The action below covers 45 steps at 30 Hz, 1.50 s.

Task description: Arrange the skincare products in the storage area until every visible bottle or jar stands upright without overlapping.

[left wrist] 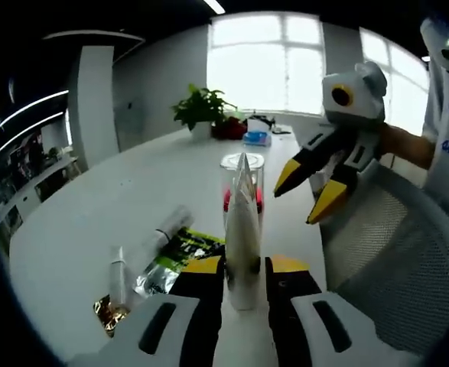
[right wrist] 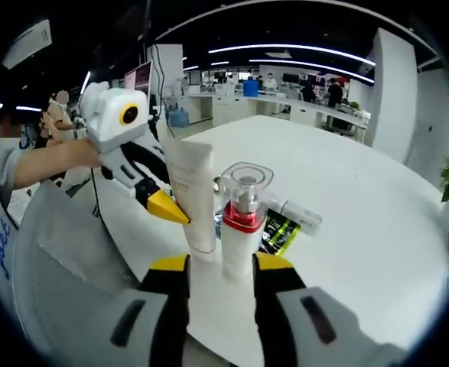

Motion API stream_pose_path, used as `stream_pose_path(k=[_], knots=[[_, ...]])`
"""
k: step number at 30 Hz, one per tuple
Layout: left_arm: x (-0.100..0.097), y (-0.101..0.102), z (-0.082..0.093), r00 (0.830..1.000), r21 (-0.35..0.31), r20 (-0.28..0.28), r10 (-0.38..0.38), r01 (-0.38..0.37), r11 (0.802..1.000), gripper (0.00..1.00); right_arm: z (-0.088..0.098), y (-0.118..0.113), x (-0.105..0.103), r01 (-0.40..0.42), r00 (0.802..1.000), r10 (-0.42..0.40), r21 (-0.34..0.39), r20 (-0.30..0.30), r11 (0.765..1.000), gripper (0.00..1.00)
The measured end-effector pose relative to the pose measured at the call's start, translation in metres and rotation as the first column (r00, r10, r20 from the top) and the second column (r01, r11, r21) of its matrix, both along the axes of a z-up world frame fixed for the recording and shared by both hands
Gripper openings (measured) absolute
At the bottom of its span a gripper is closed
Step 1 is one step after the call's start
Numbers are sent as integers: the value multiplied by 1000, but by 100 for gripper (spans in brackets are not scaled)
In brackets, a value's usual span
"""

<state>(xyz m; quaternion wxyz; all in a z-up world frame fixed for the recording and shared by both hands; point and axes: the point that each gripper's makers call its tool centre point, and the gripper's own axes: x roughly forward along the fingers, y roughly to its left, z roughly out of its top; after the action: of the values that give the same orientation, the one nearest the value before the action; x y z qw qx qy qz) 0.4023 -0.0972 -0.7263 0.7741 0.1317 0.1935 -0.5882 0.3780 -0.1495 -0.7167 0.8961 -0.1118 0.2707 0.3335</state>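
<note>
While the left gripper (left wrist: 245, 269) sits low in the left gripper view, its yellow-tipped jaws clamp the lower end of a white tube (left wrist: 242, 237), which stands upright with its crimped seam pointing up. Just behind the tube stands a pump bottle (left wrist: 242, 180) with a red collar and a clear cap, upright on the white table (left wrist: 94, 222). To the left lie a clear slim bottle (left wrist: 163, 229) on its side, a green-and-black sachet (left wrist: 180, 252) and a gold-ended piece (left wrist: 108, 312). Up on the right hangs the right gripper (left wrist: 308, 191), jaws parted, clear of the table. Farther back stand a potted plant (left wrist: 201, 109) and a blue box (left wrist: 255, 138).

Seen from the right gripper view, the right gripper (right wrist: 222, 269) shows its jaws spread with nothing between them; the pump bottle (right wrist: 243, 222) and white tube (right wrist: 192, 199) stand side by side just beyond. The left gripper (right wrist: 167, 208) reaches to the tube from the left. Behind lie the sachet (right wrist: 279, 229) and slim bottle (right wrist: 304, 216).
</note>
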Motion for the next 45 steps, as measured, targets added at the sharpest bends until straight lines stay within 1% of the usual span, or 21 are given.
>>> stream_pose_path(k=[3, 8, 10, 11, 17, 19, 22, 23, 26, 34, 35, 36, 38, 45], knots=[[0, 2, -10, 1000, 22, -19, 2, -2, 1000, 25, -4, -1, 3, 4, 1000, -4, -1, -10, 1000, 33], [3, 7, -28, 999, 64, -39, -4, 7, 998, 25, -12, 1, 12, 1, 1000, 0, 25, -30, 1000, 37], [4, 9, -32, 999, 74, -40, -6, 9, 997, 24, -17, 4, 17, -7, 999, 8, 26, -38, 1000, 39], [5, 9, -34, 999, 78, -40, -3, 7, 997, 24, -20, 6, 20, -24, 999, 25, 24, -31, 999, 39], [11, 11, -45, 1000, 107, -31, -4, 7, 994, 20, -26, 13, 31, -91, 995, 92, 51, -34, 995, 43], [13, 11, -46, 999, 101, -43, 15, -10, 995, 21, -29, 13, 35, -111, 993, 113, 54, -39, 992, 44], [12, 11, -50, 999, 116, -36, 0, 4, 993, 17, -34, 17, 35, -158, 986, 161, 60, -48, 986, 45], [13, 12, -51, 1000, 125, -21, -10, 12, 992, 17, -37, 18, 35, -165, 984, 169, 59, -56, 984, 46], [14, 11, -52, 1000, 126, -19, -18, 20, 992, 17, -44, 18, 35, -193, 979, 195, 42, -61, 980, 45], [16, 6, -51, 999, 124, 4, -48, 47, 991, 17, -46, 19, 41, -218, 974, 220, 29, -54, 975, 39], [16, 6, -51, 999, 123, 6, -53, 51, 991, 17, -47, 18, 42, -224, 973, 225, 22, -52, 974, 37], [16, 5, -51, 998, 122, 8, -55, 53, 991, 17, -47, 17, 44, -218, 975, 218, 13, -46, 976, 35], [16, 3, -51, 998, 119, 12, -60, 58, 991, 17, -47, 15, 46, -201, 978, 202, 20, -52, 979, 32], [16, 1, -50, 997, 115, 28, -76, 73, 991, 17, -49, 15, 45, -176, 981, 179, 46, -74, 983, 32]])
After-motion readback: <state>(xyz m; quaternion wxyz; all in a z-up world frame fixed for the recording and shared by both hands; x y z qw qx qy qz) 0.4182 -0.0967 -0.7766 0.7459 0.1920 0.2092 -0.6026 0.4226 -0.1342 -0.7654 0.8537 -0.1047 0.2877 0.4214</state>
